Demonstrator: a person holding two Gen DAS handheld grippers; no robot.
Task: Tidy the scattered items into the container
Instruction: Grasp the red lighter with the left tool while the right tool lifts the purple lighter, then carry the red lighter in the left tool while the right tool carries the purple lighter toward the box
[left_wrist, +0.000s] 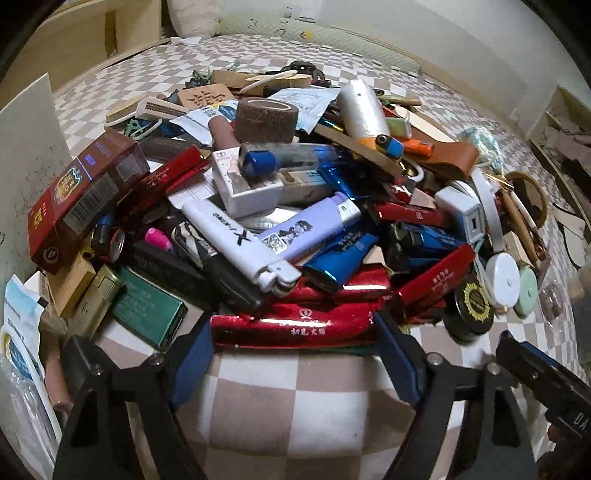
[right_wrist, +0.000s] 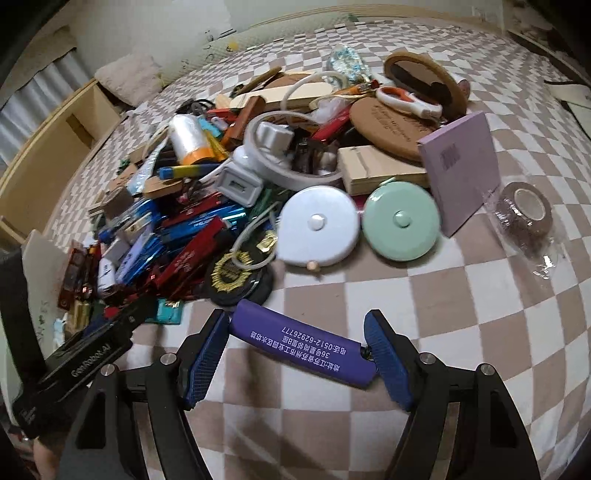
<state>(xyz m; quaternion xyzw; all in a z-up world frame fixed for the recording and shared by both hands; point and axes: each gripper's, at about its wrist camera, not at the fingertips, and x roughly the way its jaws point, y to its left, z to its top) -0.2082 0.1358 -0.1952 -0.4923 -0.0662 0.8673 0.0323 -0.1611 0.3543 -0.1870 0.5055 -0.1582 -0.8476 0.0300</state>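
Observation:
A big pile of lighters, boxes and small items lies on a checked bedsheet (left_wrist: 295, 406). My left gripper (left_wrist: 295, 343) stands with its jaws on the two ends of a shiny red lighter (left_wrist: 295, 326) at the pile's near edge. My right gripper (right_wrist: 299, 347) is shut on a purple lighter (right_wrist: 303, 343) with white print, held by its ends just above the sheet (right_wrist: 461, 350), in front of the pile. A pale container wall (left_wrist: 29, 147) stands at the left of the pile, and it also shows in the right wrist view (right_wrist: 40, 288).
A white tape measure (right_wrist: 317, 230), a green one (right_wrist: 400, 221), a purple box (right_wrist: 461, 166) and a wrapped tape roll (right_wrist: 524, 218) lie near the right gripper. A red cigarette box (left_wrist: 81, 195) and a brown bandage roll (left_wrist: 266, 120) top the pile. The left gripper's body (right_wrist: 81, 354) sits lower left.

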